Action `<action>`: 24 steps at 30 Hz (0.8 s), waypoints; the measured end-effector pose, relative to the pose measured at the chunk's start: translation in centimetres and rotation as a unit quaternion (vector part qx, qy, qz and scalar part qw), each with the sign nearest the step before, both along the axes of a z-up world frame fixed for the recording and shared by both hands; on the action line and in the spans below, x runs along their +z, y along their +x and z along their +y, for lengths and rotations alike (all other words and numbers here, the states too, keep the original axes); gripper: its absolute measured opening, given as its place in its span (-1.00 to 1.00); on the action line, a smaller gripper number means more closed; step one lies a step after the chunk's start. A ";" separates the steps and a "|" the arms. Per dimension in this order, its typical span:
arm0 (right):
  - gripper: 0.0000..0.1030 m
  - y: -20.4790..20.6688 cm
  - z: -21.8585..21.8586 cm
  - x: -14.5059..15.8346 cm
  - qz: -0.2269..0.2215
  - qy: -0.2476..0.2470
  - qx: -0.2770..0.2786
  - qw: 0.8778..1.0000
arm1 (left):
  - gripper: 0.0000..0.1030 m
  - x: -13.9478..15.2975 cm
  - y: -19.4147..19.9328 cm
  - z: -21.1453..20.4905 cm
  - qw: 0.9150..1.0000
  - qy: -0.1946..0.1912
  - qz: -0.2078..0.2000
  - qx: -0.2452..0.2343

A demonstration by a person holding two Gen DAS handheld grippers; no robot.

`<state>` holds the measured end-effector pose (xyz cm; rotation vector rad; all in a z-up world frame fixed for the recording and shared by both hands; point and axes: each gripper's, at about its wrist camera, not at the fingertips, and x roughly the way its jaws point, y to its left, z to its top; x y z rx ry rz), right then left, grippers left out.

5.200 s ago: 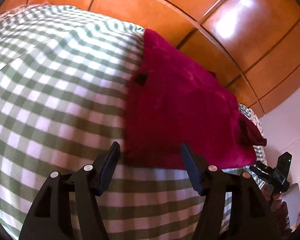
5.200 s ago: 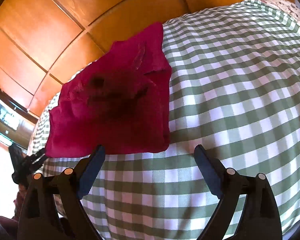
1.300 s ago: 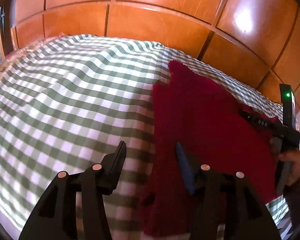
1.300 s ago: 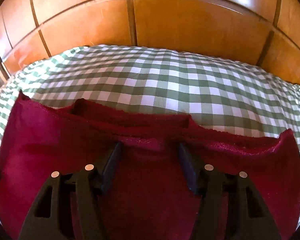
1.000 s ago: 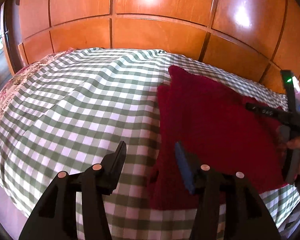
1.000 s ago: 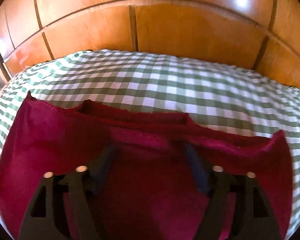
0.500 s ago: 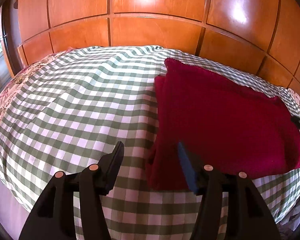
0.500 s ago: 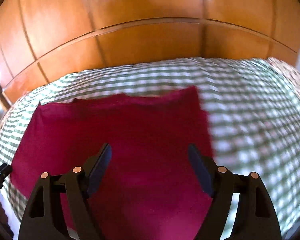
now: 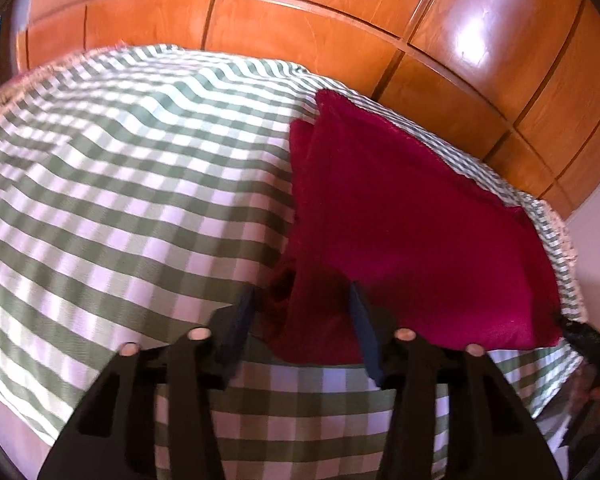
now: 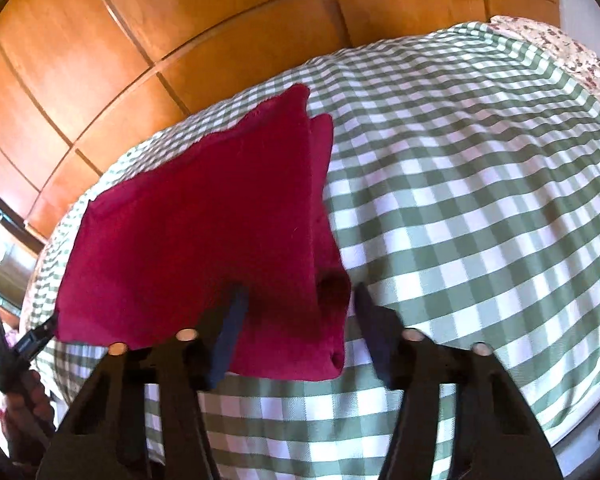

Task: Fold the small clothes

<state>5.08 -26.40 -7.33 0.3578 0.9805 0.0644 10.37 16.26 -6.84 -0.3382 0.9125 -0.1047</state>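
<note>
Left gripper (image 9: 300,316): jaws just narrowed around the near corner of the folded crimson garment (image 9: 412,240); grasp cannot be told.
Right gripper (image 10: 296,316): jaws likewise narrowed astride the opposite near corner; contact unclear.
Garment: laid on the green checked bedcover (image 9: 120,200), wooden panelling (image 9: 340,20) at 12 o'clock.

bright glare, fisheye warp, slight blur

A bedroom: checked bedspread (image 9: 132,184) against wooden panelled wall (image 9: 340,20).

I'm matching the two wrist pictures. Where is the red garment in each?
Left wrist: red garment right of centre, near corner between the left gripper fingers.
Right wrist: red garment left of centre, near corner between the right gripper fingers.
Shared landmark: checked cloth.
</note>
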 end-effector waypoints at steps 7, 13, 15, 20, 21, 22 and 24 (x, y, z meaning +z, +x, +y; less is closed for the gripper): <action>-0.87 -0.8 0.0 3.5 -0.036 -0.038 0.029 0.998 | -0.87 1.6 0.2 0.4 1.000 -0.013 -0.017 -0.020; -0.88 -0.1 -0.3 -0.7 0.012 -0.055 0.018 0.998 | -0.75 -0.3 0.5 -1.1 0.999 0.036 0.010 -0.016; -0.88 0.0 -0.3 -0.1 0.009 -0.054 0.018 0.998 | -0.48 0.4 0.2 -1.0 0.999 0.048 -0.001 -0.005; -0.08 -0.7 -0.5 2.9 -0.016 -0.093 0.003 0.996 | -0.42 2.7 -1.1 -0.9 0.998 0.049 -0.037 0.002; -0.07 -1.0 -0.3 3.9 -0.034 -0.098 0.005 0.995 | -0.41 3.1 -1.2 -1.3 0.998 0.051 -0.042 -0.005; -0.07 -1.0 0.0 4.4 -0.041 -0.098 0.008 0.994 | -0.41 3.3 -1.4 -1.5 0.997 0.054 -0.045 -0.012; -0.07 -0.7 1.0 5.1 -0.052 -0.094 0.018 0.994 | -0.36 3.5 -1.3 -2.9 0.996 0.062 -0.055 -0.028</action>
